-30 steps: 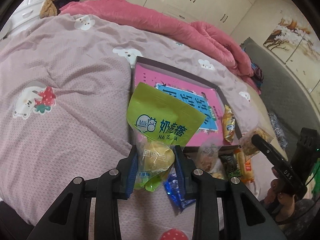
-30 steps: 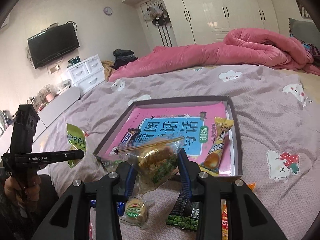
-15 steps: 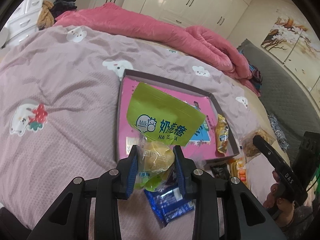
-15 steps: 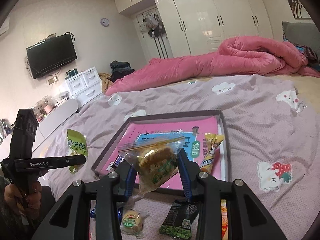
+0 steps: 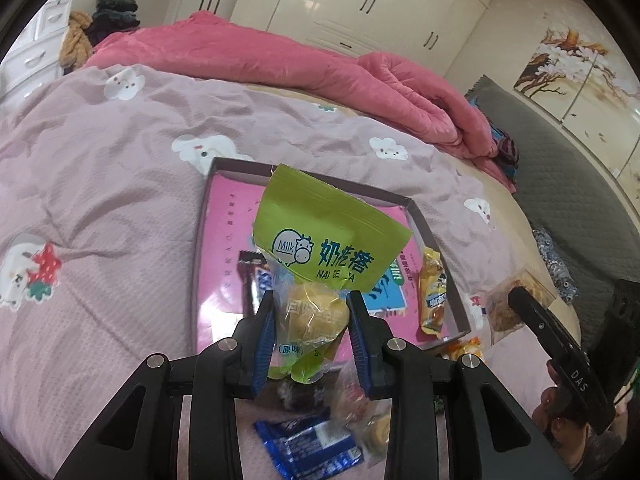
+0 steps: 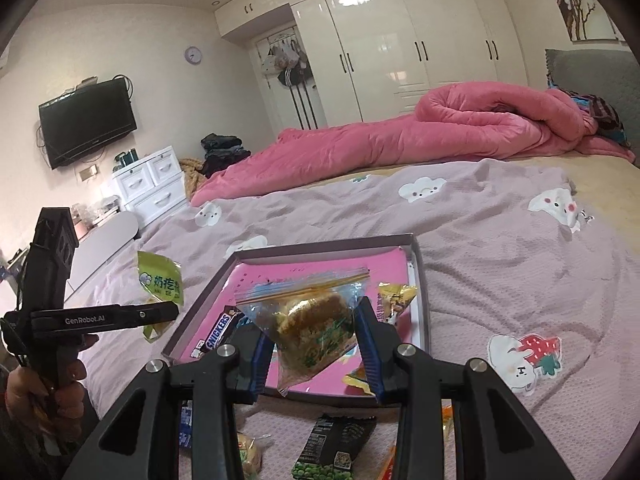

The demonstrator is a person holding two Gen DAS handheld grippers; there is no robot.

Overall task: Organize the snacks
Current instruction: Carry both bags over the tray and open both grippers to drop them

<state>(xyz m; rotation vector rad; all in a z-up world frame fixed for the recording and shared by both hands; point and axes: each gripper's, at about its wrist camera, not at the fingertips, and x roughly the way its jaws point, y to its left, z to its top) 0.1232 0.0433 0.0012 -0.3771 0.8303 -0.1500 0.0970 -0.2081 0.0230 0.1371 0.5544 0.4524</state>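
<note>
My left gripper (image 5: 311,322) is shut on a green milk-candy bag (image 5: 328,240), held in the air before the near edge of a shallow box with a pink book inside (image 5: 228,248). My right gripper (image 6: 316,334) is shut on a clear zip bag of crackers (image 6: 312,316), held above the box's near edge (image 6: 416,276). In the box lie a Snickers bar (image 5: 256,280) and a yellow snack pack (image 5: 432,292). The green bag also shows in the right wrist view (image 6: 160,280), held in the left gripper (image 6: 120,316).
Loose snacks lie on the bedspread in front of the box: a blue wrapper (image 5: 308,440), a black and green pea pack (image 6: 336,448), a small cake (image 6: 248,452). A pink duvet (image 6: 400,140) is bunched at the far side of the bed.
Both grippers have risen and pulled back a little with their bags still held. More of the box and the snacks under the grippers have come into view.
</note>
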